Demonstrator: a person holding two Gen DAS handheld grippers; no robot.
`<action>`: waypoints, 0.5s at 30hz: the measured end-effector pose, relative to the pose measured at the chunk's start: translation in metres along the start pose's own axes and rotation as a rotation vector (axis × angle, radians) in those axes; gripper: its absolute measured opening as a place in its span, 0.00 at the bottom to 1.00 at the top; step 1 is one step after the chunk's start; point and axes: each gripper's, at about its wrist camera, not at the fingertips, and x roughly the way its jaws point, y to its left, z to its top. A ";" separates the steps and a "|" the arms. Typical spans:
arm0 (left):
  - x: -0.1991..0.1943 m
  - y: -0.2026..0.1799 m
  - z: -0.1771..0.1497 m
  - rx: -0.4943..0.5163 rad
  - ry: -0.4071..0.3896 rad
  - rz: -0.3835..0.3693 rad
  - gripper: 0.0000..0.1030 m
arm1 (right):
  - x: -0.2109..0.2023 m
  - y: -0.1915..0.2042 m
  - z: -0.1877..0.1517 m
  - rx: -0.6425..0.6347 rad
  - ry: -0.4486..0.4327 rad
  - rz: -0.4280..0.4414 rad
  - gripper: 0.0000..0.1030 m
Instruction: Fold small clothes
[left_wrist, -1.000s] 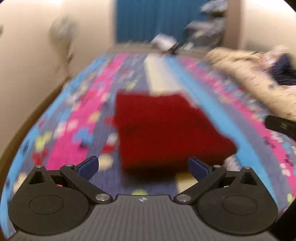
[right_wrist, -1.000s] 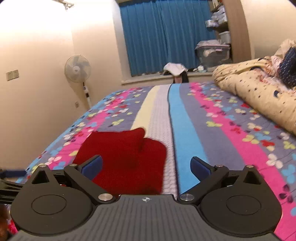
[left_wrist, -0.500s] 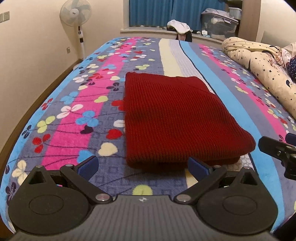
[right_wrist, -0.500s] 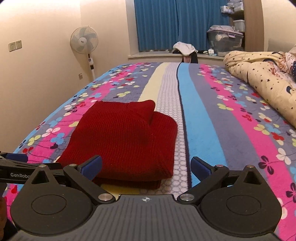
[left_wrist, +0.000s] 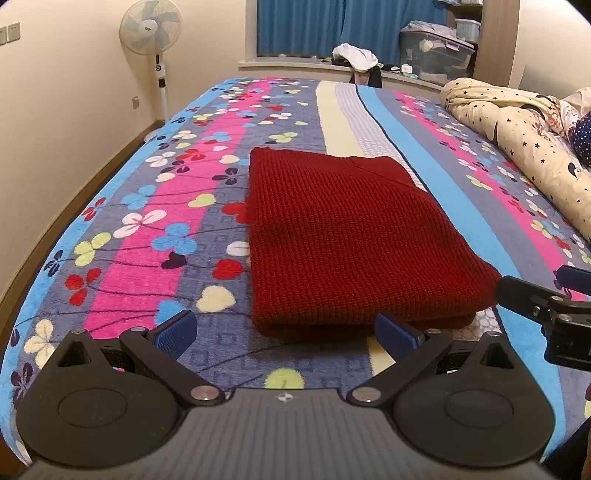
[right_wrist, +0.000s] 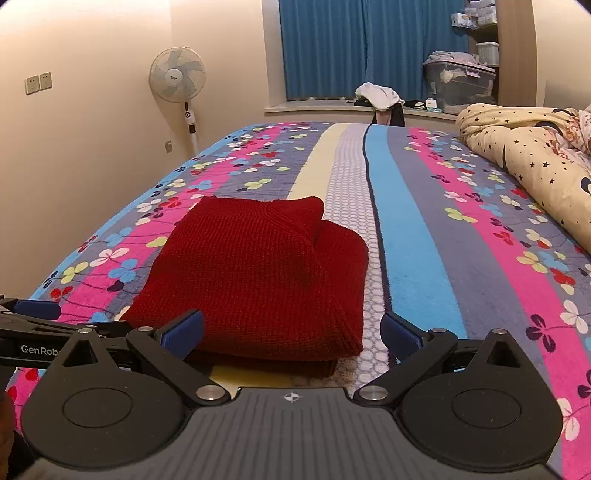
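A dark red knitted garment (left_wrist: 343, 236) lies folded in a flat rectangle on the striped flowered bedspread (left_wrist: 155, 236). It also shows in the right wrist view (right_wrist: 258, 273). My left gripper (left_wrist: 286, 332) is open and empty, just short of the garment's near edge. My right gripper (right_wrist: 291, 332) is open and empty, at the garment's near right corner. The right gripper's fingers (left_wrist: 532, 299) show at the right edge of the left wrist view. The left gripper's fingers (right_wrist: 33, 314) show at the left edge of the right wrist view.
A rolled cream star-print duvet (left_wrist: 517, 136) lies along the bed's right side. A standing fan (left_wrist: 151, 33) is by the left wall. A window ledge with blue curtains (right_wrist: 351, 48), loose clothes (right_wrist: 380, 98) and a storage box (right_wrist: 458, 83) is beyond the bed.
Both grippers have pulled back a little toward the near edge of the bed and steadied. The garment lies as it did.
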 end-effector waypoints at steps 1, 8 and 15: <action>0.000 0.000 0.000 0.001 0.000 0.000 0.99 | 0.000 0.000 0.000 0.000 0.000 0.000 0.98; 0.000 0.000 0.000 0.003 -0.001 -0.003 0.99 | 0.000 0.000 0.000 -0.003 0.000 0.001 0.98; -0.003 0.001 0.002 -0.005 -0.008 -0.009 0.99 | 0.001 0.001 -0.001 -0.018 0.002 0.002 0.98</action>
